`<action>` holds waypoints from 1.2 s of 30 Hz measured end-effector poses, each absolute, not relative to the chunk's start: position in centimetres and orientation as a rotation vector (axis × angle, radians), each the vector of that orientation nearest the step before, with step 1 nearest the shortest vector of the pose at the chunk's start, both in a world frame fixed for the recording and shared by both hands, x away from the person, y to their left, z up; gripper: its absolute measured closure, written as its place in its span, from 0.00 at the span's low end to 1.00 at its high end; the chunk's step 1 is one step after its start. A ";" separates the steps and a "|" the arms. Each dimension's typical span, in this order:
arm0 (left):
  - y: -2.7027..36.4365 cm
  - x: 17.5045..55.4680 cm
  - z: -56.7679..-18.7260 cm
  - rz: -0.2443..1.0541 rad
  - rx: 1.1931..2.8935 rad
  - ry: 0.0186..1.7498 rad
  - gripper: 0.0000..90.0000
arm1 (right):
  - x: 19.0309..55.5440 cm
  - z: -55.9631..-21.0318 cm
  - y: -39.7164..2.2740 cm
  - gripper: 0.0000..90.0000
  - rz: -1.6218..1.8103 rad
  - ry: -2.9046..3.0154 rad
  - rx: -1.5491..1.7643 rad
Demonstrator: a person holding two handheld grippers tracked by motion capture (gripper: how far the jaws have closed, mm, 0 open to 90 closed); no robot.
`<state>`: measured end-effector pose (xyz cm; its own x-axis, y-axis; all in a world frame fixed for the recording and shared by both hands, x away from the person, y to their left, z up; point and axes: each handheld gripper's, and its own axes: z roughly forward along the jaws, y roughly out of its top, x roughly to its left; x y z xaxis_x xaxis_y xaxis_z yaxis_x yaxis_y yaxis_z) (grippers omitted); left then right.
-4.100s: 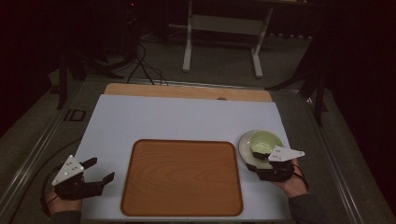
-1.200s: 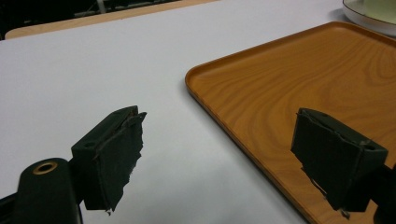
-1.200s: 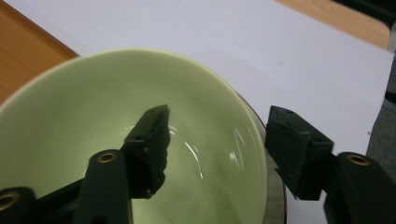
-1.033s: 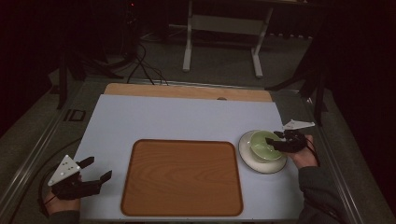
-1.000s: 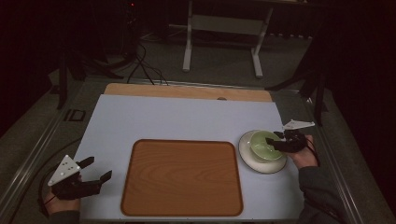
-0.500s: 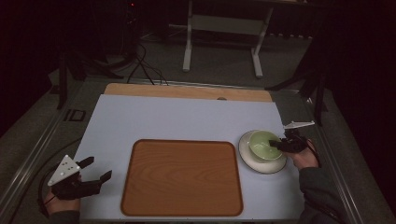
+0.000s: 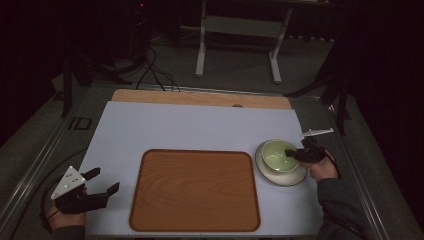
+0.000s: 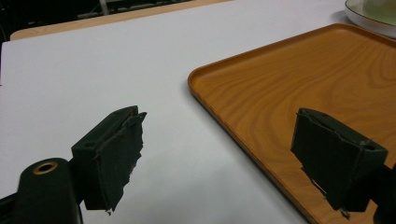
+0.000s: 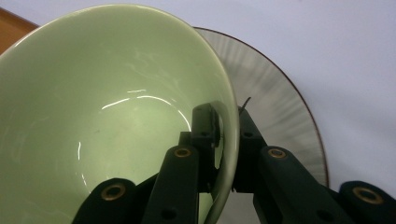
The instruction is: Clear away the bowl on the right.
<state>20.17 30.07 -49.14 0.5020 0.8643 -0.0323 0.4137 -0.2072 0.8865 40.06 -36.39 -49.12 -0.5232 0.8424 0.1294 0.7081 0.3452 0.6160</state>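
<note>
- Left gripper (image 7: 102,182) is held low at the near-left corner of the white table (image 7: 200,125), jaws spread wide, nothing gripped. In the left gripper view the left gripper (image 8: 224,158) is seen with one jaw over bare table and the other over the tray's edge.
- Wooden tray (image 7: 195,190) is laid flat at near centre; nothing is seen in it. Its corner is also seen in the left gripper view (image 8: 299,84).
- Green bowl (image 7: 278,155) is seated on a pale plate (image 7: 295,179), just right of the tray. The bowl's inside looks bare.
- Right gripper (image 7: 292,154) is clamped on the bowl's right rim; in the right gripper view the right gripper (image 9: 226,140) is seen with one jaw inside the bowl (image 9: 107,107) and one outside, wall pinched between.
- Plate (image 9: 285,116) is seen under the bowl, dark-rimmed.
- A metal stand (image 7: 240,30) is seen on the floor beyond the table.
</note>
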 end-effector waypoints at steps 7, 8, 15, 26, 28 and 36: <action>30.1 20.2 -49.1 0.610 1.815 1.070 0.18 | 39.8 -48.4 -35.4 0.92 0.956 2.390 1.339; 30.1 20.2 -49.1 0.610 1.815 1.070 0.18 | 39.7 -48.2 -35.3 0.92 0.955 2.387 1.337; 30.1 20.2 -49.1 0.611 1.812 1.071 0.18 | 39.5 -47.5 -34.8 0.91 0.973 2.367 1.307; 30.1 20.1 -49.1 0.614 1.810 1.073 0.18 | 39.2 -46.4 -35.4 0.91 1.054 2.333 1.305; 30.1 20.1 -49.1 0.615 1.810 1.073 0.18 | 39.2 -46.1 -35.3 0.91 1.062 2.328 1.301; 30.2 20.1 -49.1 0.617 1.809 1.071 0.18 | 39.2 -45.3 -34.6 0.91 1.077 2.323 1.287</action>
